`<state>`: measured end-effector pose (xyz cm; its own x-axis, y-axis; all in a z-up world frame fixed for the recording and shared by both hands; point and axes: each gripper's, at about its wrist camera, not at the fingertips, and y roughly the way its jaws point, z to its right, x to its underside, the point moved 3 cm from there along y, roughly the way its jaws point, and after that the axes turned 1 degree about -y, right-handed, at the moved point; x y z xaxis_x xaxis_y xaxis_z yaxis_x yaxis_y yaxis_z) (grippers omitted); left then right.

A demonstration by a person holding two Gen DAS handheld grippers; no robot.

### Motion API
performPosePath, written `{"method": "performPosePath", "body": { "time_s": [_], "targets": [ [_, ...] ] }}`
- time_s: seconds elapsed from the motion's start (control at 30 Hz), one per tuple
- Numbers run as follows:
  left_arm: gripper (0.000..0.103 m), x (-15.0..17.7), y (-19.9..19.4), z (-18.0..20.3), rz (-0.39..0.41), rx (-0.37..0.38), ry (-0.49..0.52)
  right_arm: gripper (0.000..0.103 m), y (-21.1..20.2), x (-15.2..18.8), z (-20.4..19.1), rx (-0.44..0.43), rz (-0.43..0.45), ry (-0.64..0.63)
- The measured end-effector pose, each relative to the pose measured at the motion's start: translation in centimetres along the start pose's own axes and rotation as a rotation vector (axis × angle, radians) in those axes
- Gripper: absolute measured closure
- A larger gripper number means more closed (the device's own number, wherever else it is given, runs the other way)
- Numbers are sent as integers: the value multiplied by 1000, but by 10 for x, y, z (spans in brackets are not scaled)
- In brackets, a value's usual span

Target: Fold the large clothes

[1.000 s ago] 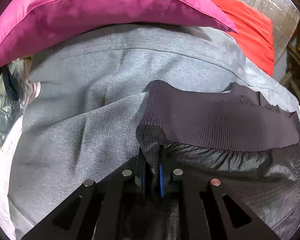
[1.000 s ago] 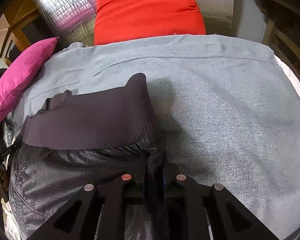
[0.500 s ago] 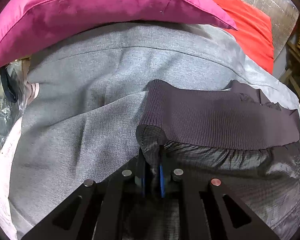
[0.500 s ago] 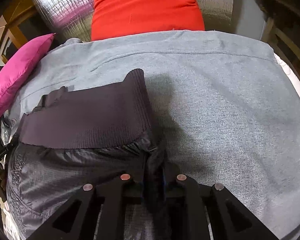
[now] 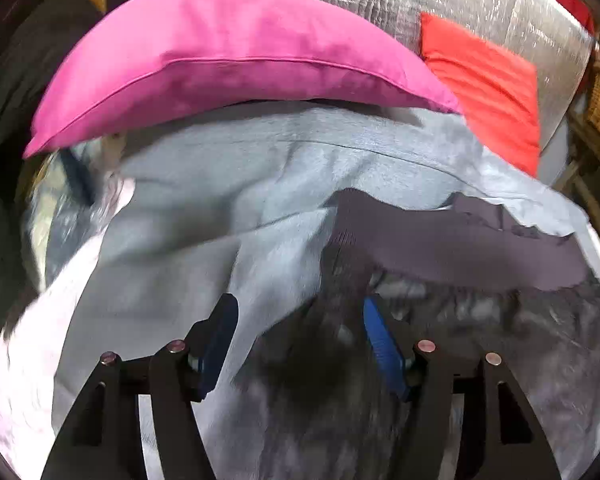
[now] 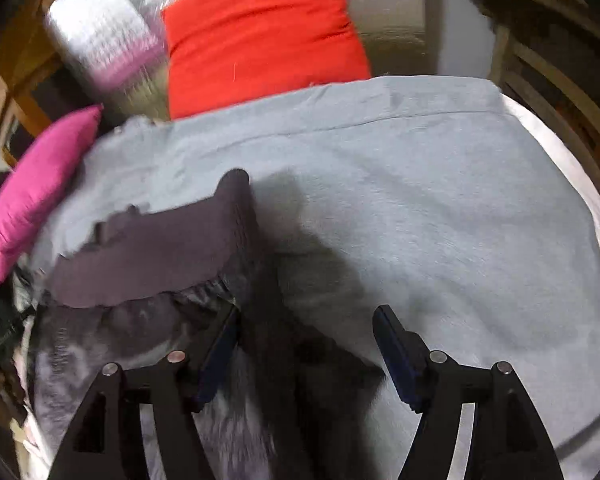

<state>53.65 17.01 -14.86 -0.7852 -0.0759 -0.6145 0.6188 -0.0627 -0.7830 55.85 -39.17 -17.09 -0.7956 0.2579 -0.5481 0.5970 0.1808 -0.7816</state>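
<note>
On the grey blanket (image 6: 420,200) lies the dark jacket (image 5: 460,240), near the pink pillow (image 5: 228,64). Both the left gripper (image 5: 300,332) and right gripper (image 6: 306,340) have fingers spread wide, gripping nothing.

No text, label, brand or number can be read in either view.

Both wrist views look down close over the grey blanket (image 5: 228,184), sharing the pink cushion (image 6: 40,188)
</note>
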Motion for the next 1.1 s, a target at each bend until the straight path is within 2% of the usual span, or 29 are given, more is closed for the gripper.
{"method": "performPosePath", "body": {
  "time_s": [0.1,0.2,0.23,0.27,0.33,0.37,0.4,0.43,0.47,0.57,0.63,0.73,0.8,0.83,0.9,0.93,0.97,1.1],
  "targets": [
    [37,24,-19,-19,5,46,-51,31,-24,15,-1,-59,9,-25],
    [37,49,-22,-25,-23,75,-47,31,-37,40,-10,-114,0,-71],
    [37,56,-21,-25,-37,86,-46,32,-37,46,-13,-118,-11,-84],
    [37,62,-18,-23,-57,96,-44,40,-34,54,-17,-116,-25,-105],
    [49,67,-14,-20,-74,114,-40,55,-29,61,-22,-97,-45,-117],
    [72,69,-11,-16,-94,127,-27,68,-26,62,-21,-81,-50,-110],
    [78,71,-11,-14,-101,120,-19,74,-25,63,-21,-80,-55,-102],
    [82,71,-13,-12,-96,105,-12,85,-25,64,-22,-71,-60,-103],
    [87,71,-14,-10,-92,101,-9,89,-27,63,-24,-55,-58,-122],
    [88,76,0,-10,-112,91,-10,91,-35,63,-25,-31,-28,-150],
    [88,79,3,-9,-110,67,-22,91,-17,66,-8,-42,-61,-78],
    [84,76,-7,-4,-95,23,9,89,-14,71,-7,-49,-36,-27],
    [79,75,-19,-6,-66,35,1,85,-24,70,-2,-95,-24,22],
    [76,75,-27,-10,-54,54,-14,78,-30,70,2,-115,-12,43],
    [55,78,-39,-19,-35,80,-53,53,-44,71,9,-122,15,65],
    [51,80,-43,-22,-26,89,-68,29,-46,71,9,-115,26,68],
    [46,84,-49,-26,-17,100,-80,27,-53,73,11,-116,42,69],
    [45,100,-47,-27,-45,128,-85,27,-65,95,10,-159,25,36]
  ]
}}
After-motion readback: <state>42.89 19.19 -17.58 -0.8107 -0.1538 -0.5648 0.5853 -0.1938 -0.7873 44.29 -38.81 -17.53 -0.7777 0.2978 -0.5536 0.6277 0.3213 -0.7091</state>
